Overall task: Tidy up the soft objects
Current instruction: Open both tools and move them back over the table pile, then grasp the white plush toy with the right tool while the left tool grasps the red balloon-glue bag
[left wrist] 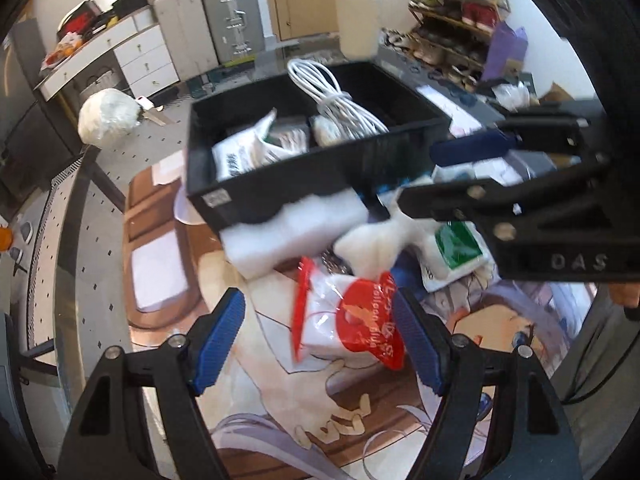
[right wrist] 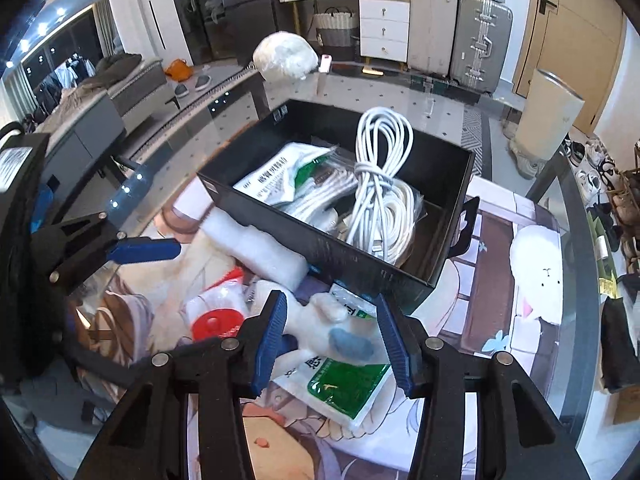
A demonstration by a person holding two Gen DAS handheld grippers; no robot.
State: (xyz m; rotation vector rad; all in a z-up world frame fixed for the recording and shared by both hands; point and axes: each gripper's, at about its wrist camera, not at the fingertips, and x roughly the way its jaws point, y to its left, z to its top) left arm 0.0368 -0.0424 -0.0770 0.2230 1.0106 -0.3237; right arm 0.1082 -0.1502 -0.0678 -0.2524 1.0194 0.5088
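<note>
Left gripper [left wrist: 320,340]: jaws apart, nothing between the blue pads, poised over a red-and-clear plastic packet [left wrist: 348,320] lying on the printed mat [left wrist: 168,200].

Right gripper [right wrist: 332,340]: jaws apart, straddling a white plush toy [right wrist: 320,320] with a grey-blue patch; whether the pads press on it cannot be told. Under the toy, a white-and-green pouch [right wrist: 340,384] lies flat on the mat.

White foam block [left wrist: 292,232]: just beyond both grippers, against the near wall of the black box [left wrist: 320,176].

Black box: open-topped, on the mat, far side of the loose items. Contents: coiled white cable [right wrist: 380,184] in the right part, another white-and-green pouch [right wrist: 276,180] and clear-bagged items in the left part.

Beyond the box, far left on the glass table [right wrist: 400,96]: a white wrapped bundle [right wrist: 284,56]. Far right: a cream cylinder [right wrist: 548,116].
</note>
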